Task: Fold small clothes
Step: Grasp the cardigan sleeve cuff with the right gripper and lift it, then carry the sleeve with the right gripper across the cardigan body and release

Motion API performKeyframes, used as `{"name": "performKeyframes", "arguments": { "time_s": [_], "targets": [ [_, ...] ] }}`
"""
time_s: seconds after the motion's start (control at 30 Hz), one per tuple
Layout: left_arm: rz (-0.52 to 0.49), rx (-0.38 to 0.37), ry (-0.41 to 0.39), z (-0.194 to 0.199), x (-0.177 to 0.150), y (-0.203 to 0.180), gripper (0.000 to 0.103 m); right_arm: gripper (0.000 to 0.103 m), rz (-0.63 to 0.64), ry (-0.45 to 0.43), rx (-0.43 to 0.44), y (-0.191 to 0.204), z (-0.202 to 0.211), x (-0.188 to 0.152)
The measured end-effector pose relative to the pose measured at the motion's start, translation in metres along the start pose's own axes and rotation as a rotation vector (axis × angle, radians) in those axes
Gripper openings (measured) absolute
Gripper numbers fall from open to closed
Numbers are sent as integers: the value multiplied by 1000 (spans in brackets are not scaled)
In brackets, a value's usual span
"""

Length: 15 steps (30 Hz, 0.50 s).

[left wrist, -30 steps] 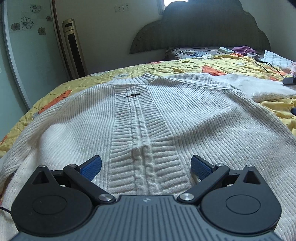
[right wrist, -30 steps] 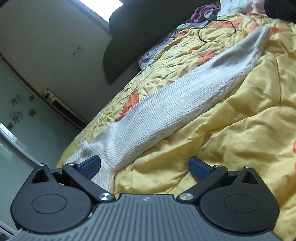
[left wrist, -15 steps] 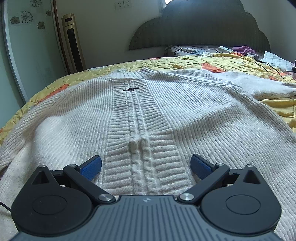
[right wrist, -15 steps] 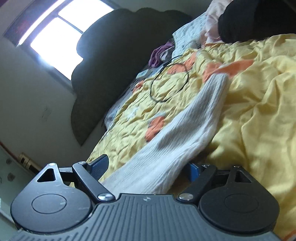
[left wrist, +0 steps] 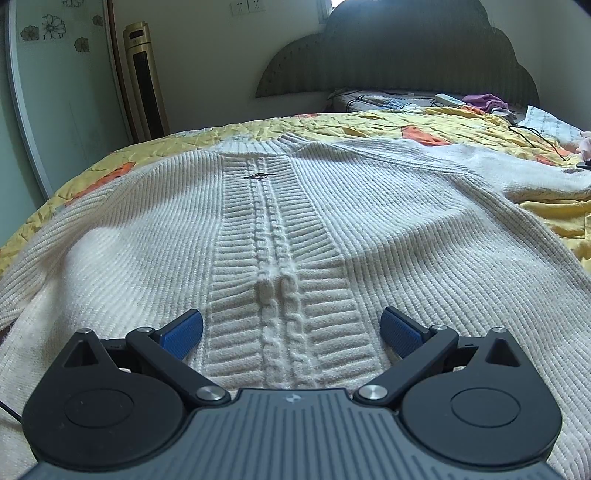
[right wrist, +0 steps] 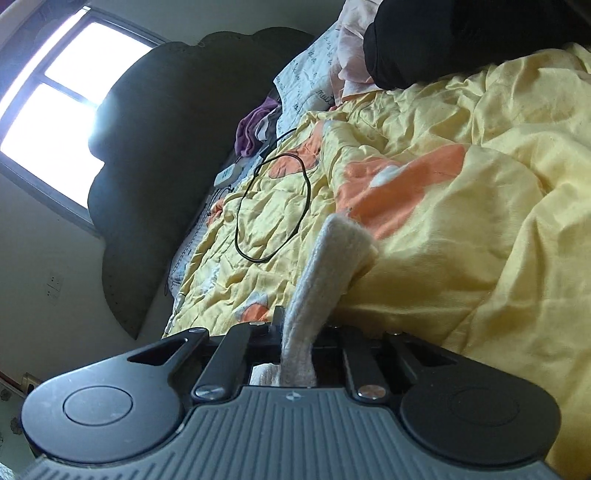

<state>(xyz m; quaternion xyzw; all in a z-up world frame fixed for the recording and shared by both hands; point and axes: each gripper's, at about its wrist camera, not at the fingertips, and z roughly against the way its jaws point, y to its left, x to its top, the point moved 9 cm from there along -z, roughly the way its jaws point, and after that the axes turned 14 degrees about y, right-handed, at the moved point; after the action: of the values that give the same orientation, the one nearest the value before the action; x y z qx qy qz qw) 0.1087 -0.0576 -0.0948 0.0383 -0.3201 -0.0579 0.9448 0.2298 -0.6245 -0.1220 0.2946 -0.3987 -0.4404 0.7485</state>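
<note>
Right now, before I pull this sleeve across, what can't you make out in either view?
- Right wrist view: the jaws' pads on the sleeve, hidden by the knit and the right gripper body.
- Left wrist view: the sweater hem, hidden behind the left gripper; its left sleeve, cut off by the frame edge.
- Sleeve cuff in left view: cut off at right.

A dark scalloped headboard point(left wrist: 399, 55) stands against a pale wall point(left wrist: 207, 55) with two sockets point(left wrist: 246, 6) high up. A gold tower fan point(left wrist: 142, 79) stands beside a glass door point(left wrist: 55, 74) printed with flowers. A bright window point(right wrist: 55, 110) behind the headboard lets in daylight. The bed carries a yellow quilt with orange patches point(right wrist: 461, 221).
</note>
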Motion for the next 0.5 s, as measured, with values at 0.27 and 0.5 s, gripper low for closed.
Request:
{"name": "performKeyframes", "arguments": {
  "time_s": [0.27, 0.5],
  "targets": [
    [9, -35, 54, 3, 9, 6, 103, 14, 252, 63, 44, 72, 16, -48],
    [70, 18, 24, 13, 26, 41, 103, 14, 446, 214, 109, 143, 0, -126]
  ]
}}
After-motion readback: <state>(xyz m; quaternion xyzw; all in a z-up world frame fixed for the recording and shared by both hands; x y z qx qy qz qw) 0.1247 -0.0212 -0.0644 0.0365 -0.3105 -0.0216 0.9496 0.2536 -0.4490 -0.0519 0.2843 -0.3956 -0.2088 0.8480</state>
